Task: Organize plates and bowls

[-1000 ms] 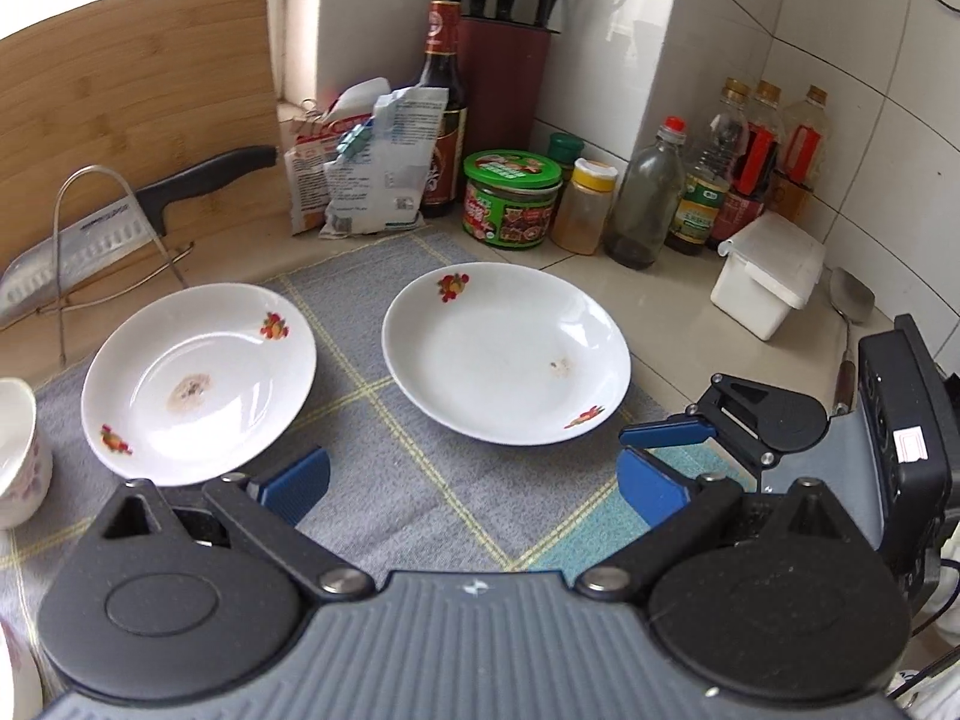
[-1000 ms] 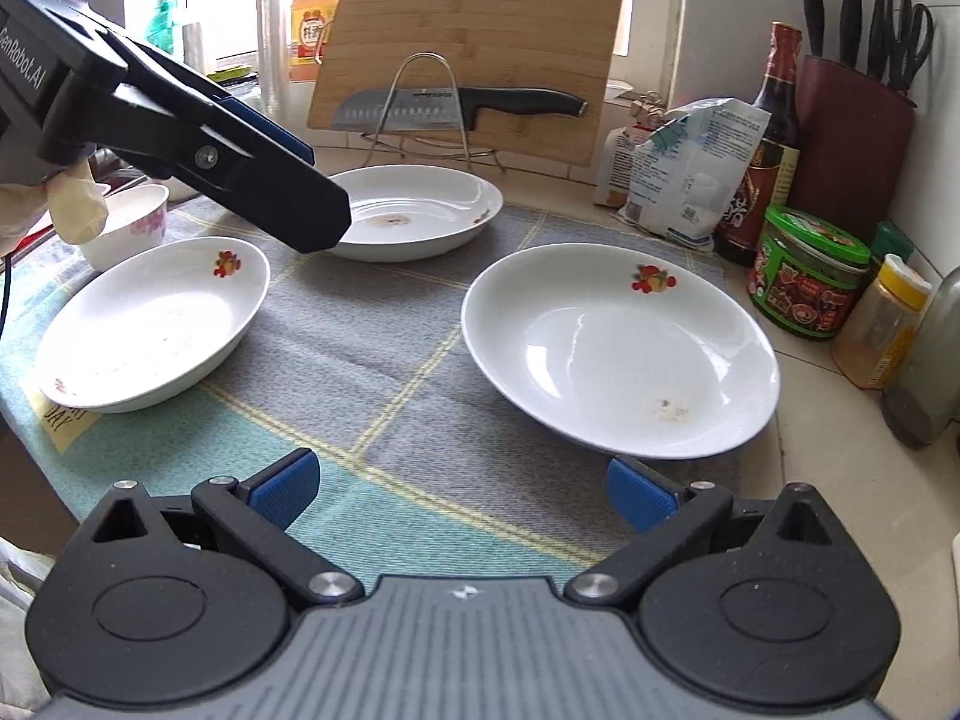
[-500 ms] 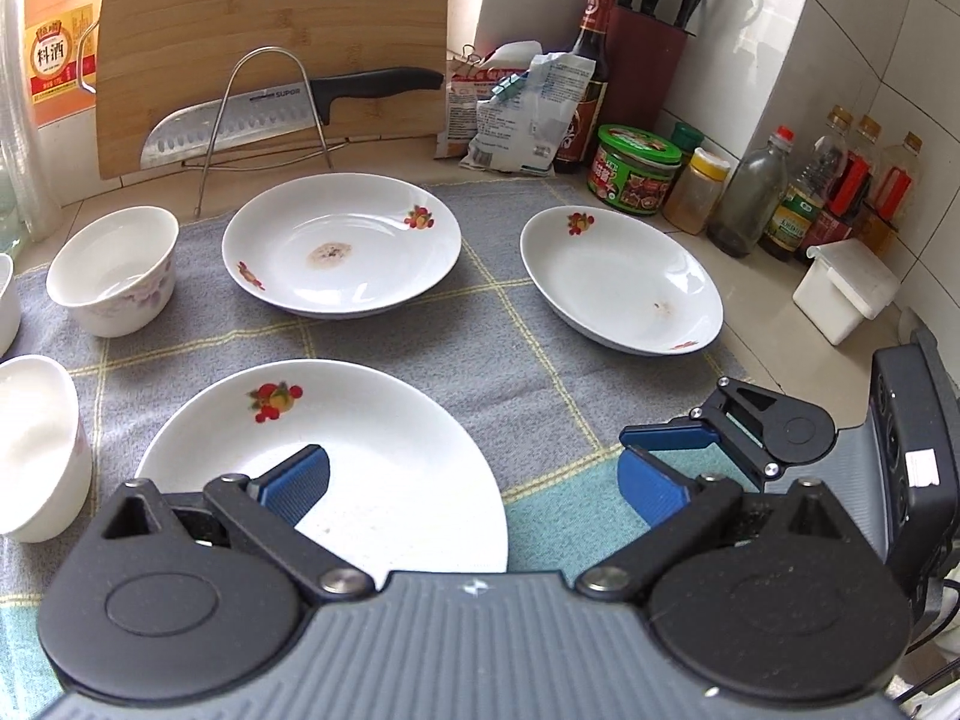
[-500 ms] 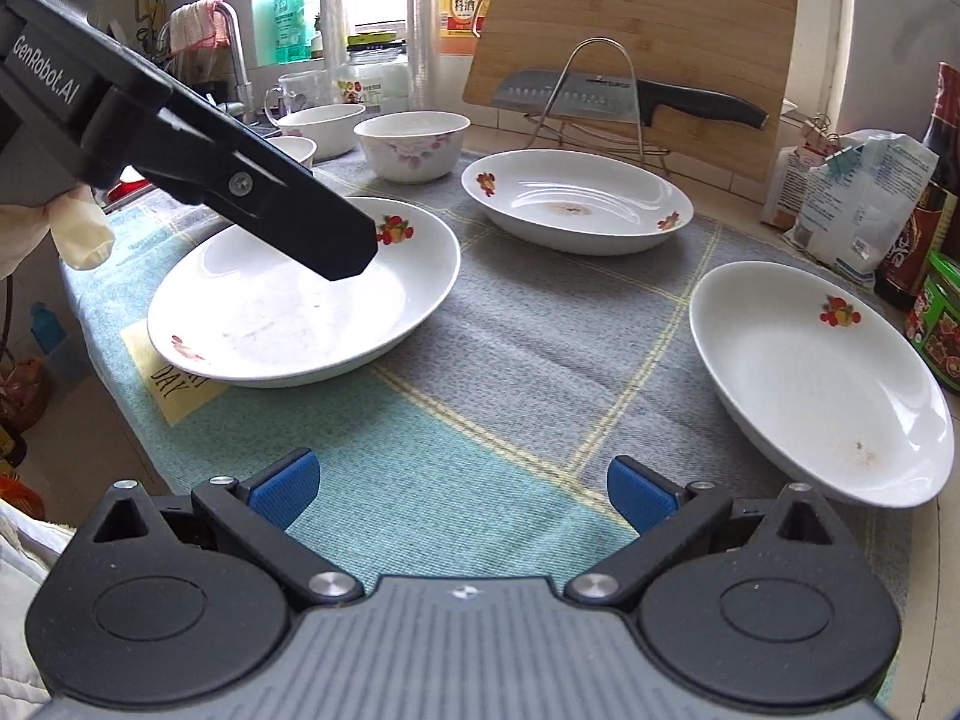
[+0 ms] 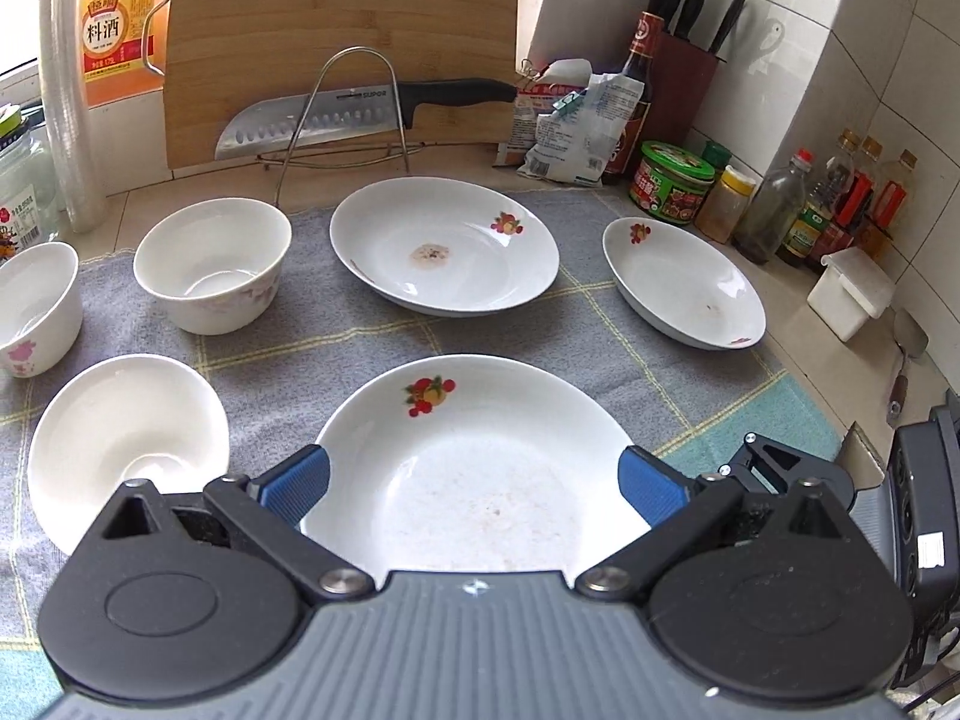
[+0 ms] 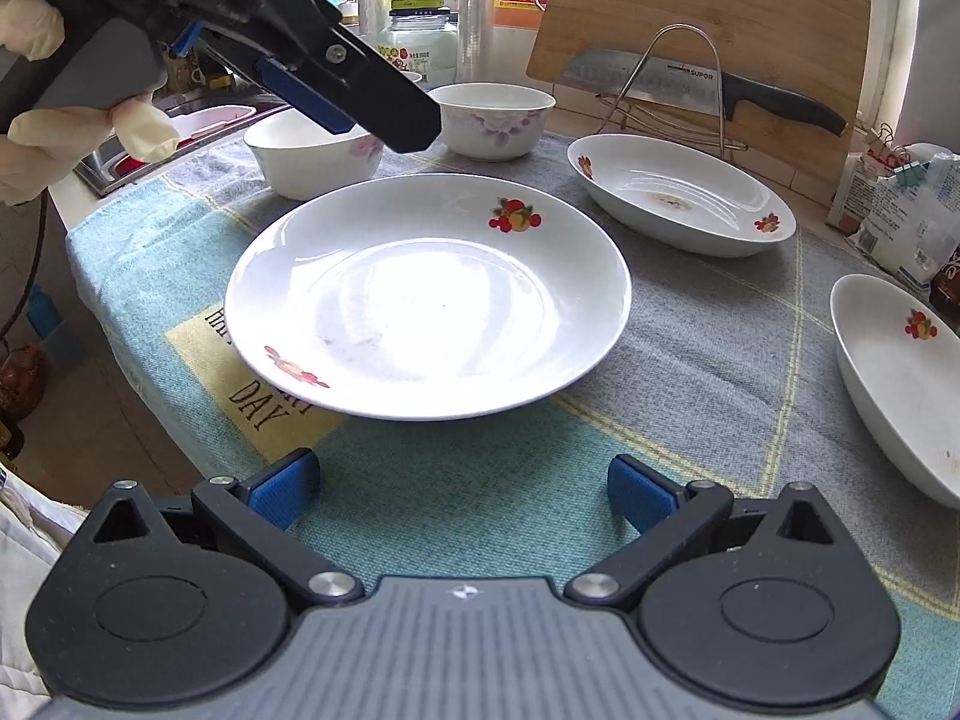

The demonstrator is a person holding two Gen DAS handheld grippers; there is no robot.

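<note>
Three white flower-print plates lie on a grey-and-teal cloth (image 5: 360, 336): a near plate (image 5: 456, 414) (image 6: 429, 294), a far plate (image 5: 444, 246) (image 6: 678, 192) with a brown stain, and a right plate (image 5: 684, 282) (image 6: 900, 384). Three white bowls (image 5: 210, 264) (image 5: 36, 306) (image 5: 126, 444) stand at the left. My left gripper (image 5: 473, 483) (image 6: 336, 90) hovers open above the near plate's front rim, holding nothing. My right gripper (image 6: 462, 489) is open over the cloth in front of that plate; its finger (image 5: 774, 468) shows in the left wrist view.
A bamboo cutting board (image 5: 342, 42) and a knife (image 5: 360, 114) on a wire rack stand behind. Packets, a knife block (image 5: 684, 84), a green-lidded jar (image 5: 675, 180), bottles and a white box (image 5: 852, 294) line the right wall. A gloved hand (image 6: 78, 132) and a sink sit left.
Both cameras have swung left and pulled back. The near plate and the bowls have come into view, and my left gripper now hangs over the near plate. Both grippers stayed open.
</note>
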